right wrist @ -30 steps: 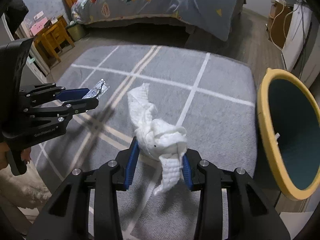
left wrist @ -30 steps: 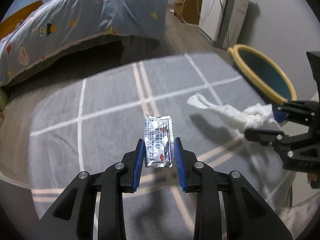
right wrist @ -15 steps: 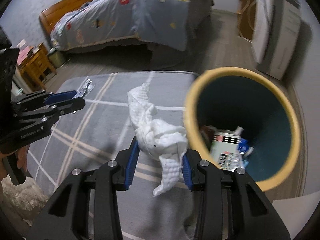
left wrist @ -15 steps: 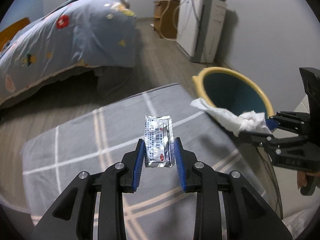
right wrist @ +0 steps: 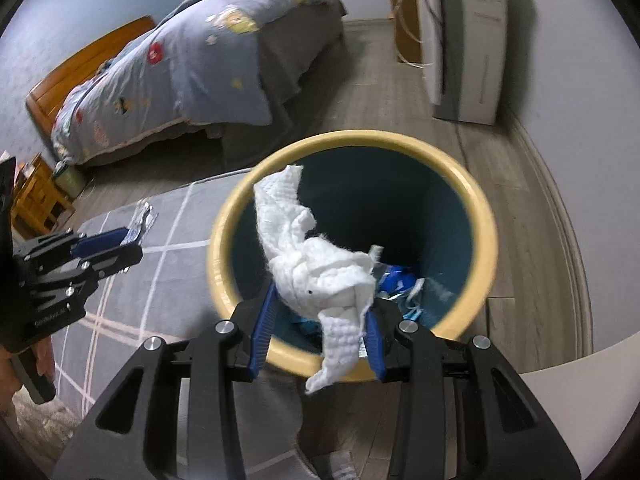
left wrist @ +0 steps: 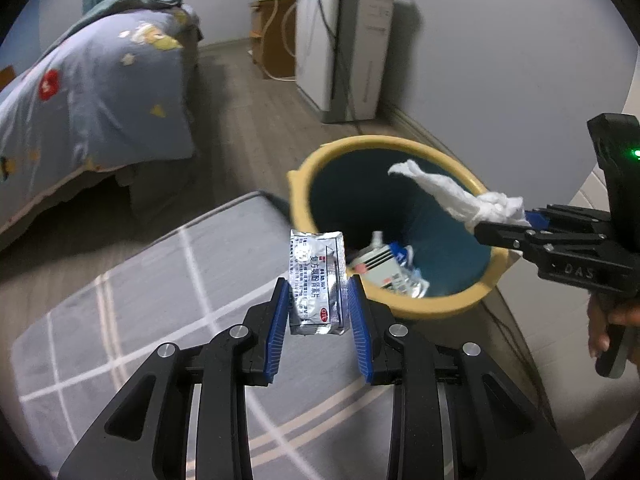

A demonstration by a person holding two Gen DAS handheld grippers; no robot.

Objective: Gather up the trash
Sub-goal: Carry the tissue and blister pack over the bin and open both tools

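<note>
While the right gripper (right wrist: 320, 316) fingers pinch a limp, featherlight white tissue wad (right wrist: 316, 268) over the yellow-rimmed teal bin (right wrist: 480, 216), the left gripper (left wrist: 318, 312) clamps a thin, slippery silver foil sachet (left wrist: 318, 280) edgewise (bin at one o'clock).

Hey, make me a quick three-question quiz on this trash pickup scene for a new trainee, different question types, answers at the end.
1. True or false: the left hand-held gripper holds a silver foil packet.
2. Multiple choice: the white tissue in the right hand-held gripper is
A) lying on the grey rug
B) held over the open bin
C) lying on the bed
3. Fill in: the bin has a ____ rim.

Key: 1 true. 2 B. 3 yellow.
</note>
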